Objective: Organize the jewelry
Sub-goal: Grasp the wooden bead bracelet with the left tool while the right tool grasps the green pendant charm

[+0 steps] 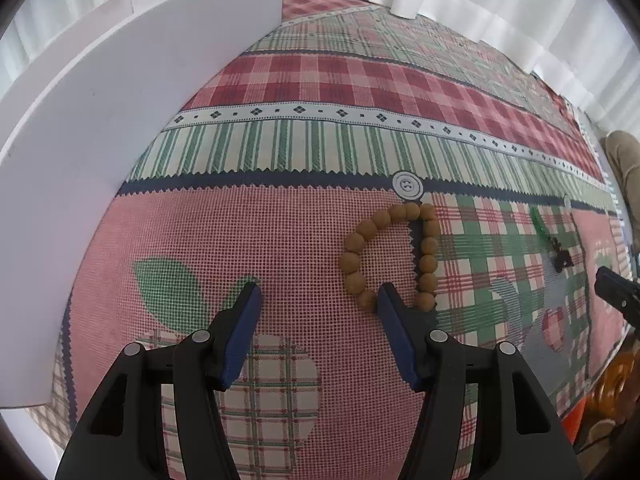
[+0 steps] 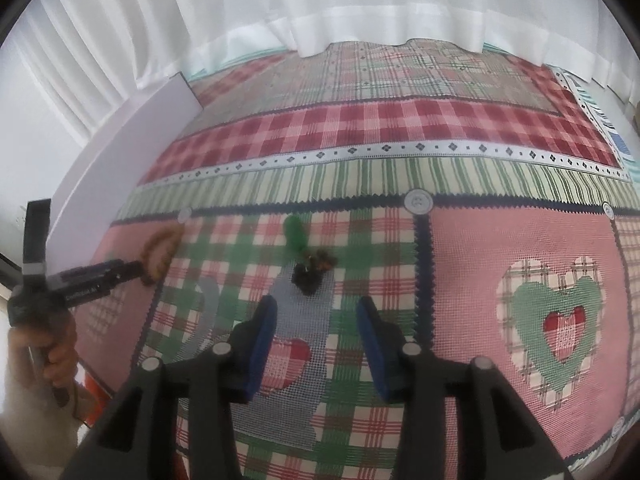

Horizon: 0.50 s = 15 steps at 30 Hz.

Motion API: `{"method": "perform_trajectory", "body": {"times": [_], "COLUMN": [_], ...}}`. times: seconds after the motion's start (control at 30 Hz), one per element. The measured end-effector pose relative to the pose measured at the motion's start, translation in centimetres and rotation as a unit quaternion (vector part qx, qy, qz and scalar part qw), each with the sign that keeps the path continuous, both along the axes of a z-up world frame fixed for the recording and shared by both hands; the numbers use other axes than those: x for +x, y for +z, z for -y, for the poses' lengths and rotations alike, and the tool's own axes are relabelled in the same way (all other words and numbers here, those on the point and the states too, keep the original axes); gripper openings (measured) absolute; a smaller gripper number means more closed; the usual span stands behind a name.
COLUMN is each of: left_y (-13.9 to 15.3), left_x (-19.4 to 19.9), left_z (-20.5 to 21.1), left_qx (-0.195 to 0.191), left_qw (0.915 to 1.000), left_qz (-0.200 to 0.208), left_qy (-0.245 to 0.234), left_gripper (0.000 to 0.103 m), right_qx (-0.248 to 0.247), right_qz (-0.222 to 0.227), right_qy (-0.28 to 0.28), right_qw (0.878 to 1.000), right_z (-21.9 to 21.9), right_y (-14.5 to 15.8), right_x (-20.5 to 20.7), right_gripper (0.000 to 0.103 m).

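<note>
A brown bead bracelet lies in a loop on the patchwork tablecloth. My left gripper hangs open just above the cloth; its right fingertip covers the near end of the loop, and nothing sits between the pads. To the right lies a small green and dark ornament. In the right wrist view that ornament lies just beyond my open right gripper, clear of its pads. The bracelet appears blurred at the left, by the left gripper.
A white board stands upright along the cloth's left side. White curtains hang behind the table. A hand holds the left gripper's handle at the near left. Something orange sits at the near right edge.
</note>
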<state>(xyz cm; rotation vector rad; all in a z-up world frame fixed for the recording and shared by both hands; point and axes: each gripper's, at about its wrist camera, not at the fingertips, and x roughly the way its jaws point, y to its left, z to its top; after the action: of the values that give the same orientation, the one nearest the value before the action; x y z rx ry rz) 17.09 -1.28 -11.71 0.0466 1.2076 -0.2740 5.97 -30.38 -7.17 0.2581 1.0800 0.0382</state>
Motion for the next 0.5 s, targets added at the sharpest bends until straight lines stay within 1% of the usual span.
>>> {"method": "perform_trajectory", "body": {"times": [0.23,0.33,0.43,0.5], "left_y": [0.1,0.5,1.0,1.2], "left_x": [0.5,1.1,2.0,2.5], "left_z": [0.0,-0.8,-2.4,-3.1], "left_qx": [0.002,-0.01,-0.041,-0.054], "left_qw": [1.0,0.9999,0.9989,0.998], "left_qz": [-0.001,-0.005,-0.018,-0.024], "left_qy": [-0.006,0.001,0.015,0.021], "left_gripper": [0.062,0.062,0.063,0.063], "right_qx": [-0.003,0.011,0.039,0.057], "right_qz": [-0.004,-0.002,0.012,0.021], "right_qy": [0.005,-0.002,-0.037,-0.069], "right_qw": [1.0,1.0,0.998,0.996], "right_z": [-0.4,0.4,2.7,4.6], "right_y": [-0.3,0.0,1.1,1.7], "right_x": [0.2,0.5,0.9,1.2], "right_gripper": [0.043,0.043,0.043,0.043]}}
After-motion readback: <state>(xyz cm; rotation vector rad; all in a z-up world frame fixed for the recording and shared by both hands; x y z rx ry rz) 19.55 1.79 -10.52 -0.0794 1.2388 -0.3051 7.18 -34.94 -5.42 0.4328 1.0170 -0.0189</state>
